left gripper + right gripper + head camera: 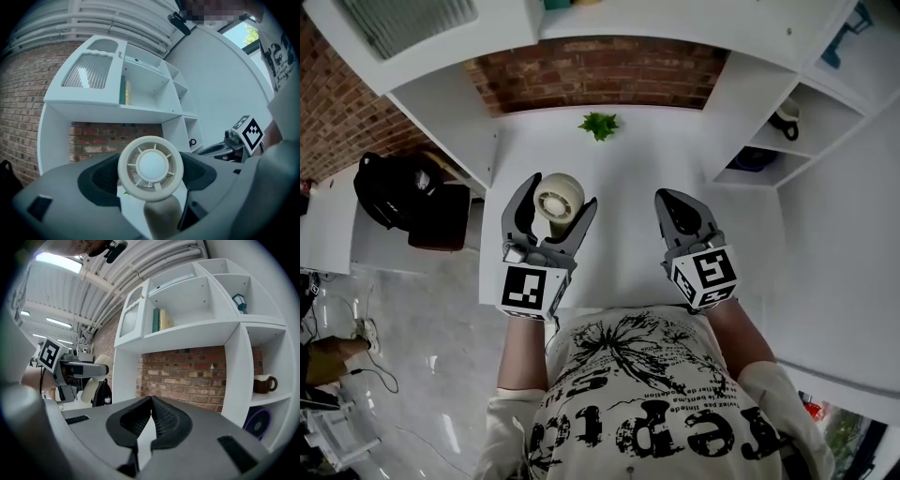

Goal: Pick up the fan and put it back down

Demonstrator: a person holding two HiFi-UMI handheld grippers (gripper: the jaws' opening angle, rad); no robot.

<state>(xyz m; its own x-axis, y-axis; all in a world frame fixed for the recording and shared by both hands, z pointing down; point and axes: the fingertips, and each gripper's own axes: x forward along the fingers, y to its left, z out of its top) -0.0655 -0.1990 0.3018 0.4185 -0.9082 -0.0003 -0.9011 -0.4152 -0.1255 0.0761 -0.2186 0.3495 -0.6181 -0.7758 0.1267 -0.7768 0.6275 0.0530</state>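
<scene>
The left gripper (560,190) has its jaws spread fairly wide and closed on the fan (150,168). Its round cream head sits between the two dark pads, its rim meeting them on both sides, and its stem drops down between the jaws. The grille and pale round hub face the left gripper's camera. No view shows whether its base touches the white desk (637,169) below.

The right gripper (151,397) is held beside it, apart from the fan, with its jaw tips together and nothing between them.

No brand or label shows on the fan. Each gripper's cube carries black-and-white square markers. The person's white shirt (656,412) has large black lettering that I cannot read with certainty.

Only the head view shows the small green plant (599,125) at the back of the desk by the brick wall, and a black bag (394,187) off to the left. The right gripper view adds a brown mug (264,383) in a shelf compartment, books (160,319) on the upper shelf and a small lantern (239,302).
</scene>
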